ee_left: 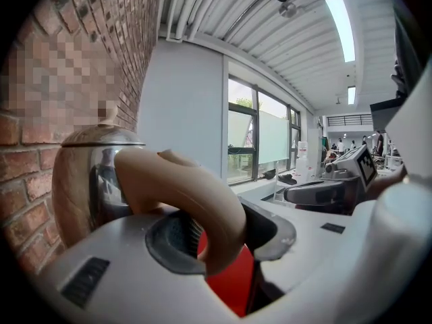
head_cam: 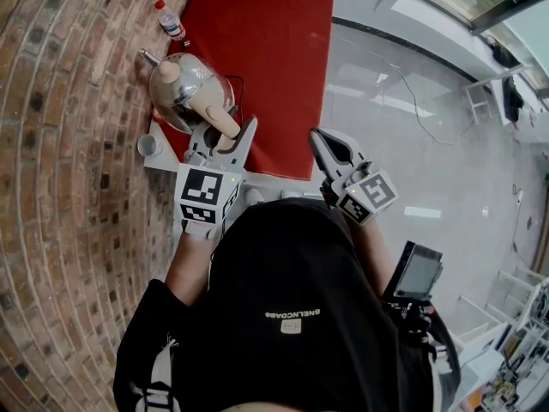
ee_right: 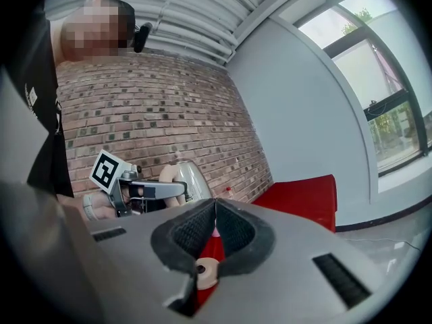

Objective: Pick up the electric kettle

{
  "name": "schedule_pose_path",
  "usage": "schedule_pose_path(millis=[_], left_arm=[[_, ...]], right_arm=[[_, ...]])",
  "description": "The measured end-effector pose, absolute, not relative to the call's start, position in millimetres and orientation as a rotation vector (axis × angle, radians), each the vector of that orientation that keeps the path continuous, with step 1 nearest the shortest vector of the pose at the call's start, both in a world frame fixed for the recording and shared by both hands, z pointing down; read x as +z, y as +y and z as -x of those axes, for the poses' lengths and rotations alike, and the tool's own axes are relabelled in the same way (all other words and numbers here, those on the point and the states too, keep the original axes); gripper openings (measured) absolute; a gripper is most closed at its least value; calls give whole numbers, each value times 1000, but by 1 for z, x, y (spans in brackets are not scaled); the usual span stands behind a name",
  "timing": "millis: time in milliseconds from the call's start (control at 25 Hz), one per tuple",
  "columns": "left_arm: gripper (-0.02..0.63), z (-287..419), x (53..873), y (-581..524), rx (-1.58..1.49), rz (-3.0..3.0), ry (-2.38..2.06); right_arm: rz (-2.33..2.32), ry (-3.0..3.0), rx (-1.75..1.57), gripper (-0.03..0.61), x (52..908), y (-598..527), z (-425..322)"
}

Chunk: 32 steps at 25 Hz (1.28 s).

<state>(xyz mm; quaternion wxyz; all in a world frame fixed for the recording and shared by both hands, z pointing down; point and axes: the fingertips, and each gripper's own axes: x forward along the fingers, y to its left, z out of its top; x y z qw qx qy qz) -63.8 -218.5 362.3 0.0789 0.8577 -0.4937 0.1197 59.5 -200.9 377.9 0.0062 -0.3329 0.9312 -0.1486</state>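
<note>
Left gripper (head_cam: pixel 225 134) fingers (ee_left: pixel 169 245) clamped on the handle (ee_left: pixel 196 194) of the electric kettle (head_cam: pixel 184 88). Kettle sits upper left in the head view, by the brick wall (head_cam: pixel 69 144). Right gripper (ee_right: pixel 214 206) fingers closed tip to tip, empty.

You wear a black T-shirt (head_cam: pixel 292 290) with small white lettering (head_cam: pixel 292 314). Your left tool (head_cam: pixel 225 131) and right tool (head_cam: pixel 319 140) are pale grey, each with a black-and-white marker cube (head_cam: pixel 206 194) and dark ribbed pads (ee_right: pixel 192 231).

a red cloth (head_cam: pixel 274 58) covers the white table (head_cam: pixel 165 166); a bottle (head_cam: pixel 171 21) stands far left, a small cup (head_cam: pixel 148 145) near left.
</note>
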Motion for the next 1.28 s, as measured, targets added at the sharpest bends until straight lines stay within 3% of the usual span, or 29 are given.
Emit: schedule_pose_path(millis=[1280], left_arm=[[146, 67, 354, -192, 474, -2539, -1523]], right_arm=[[931, 2971, -341, 6, 364, -208, -39]])
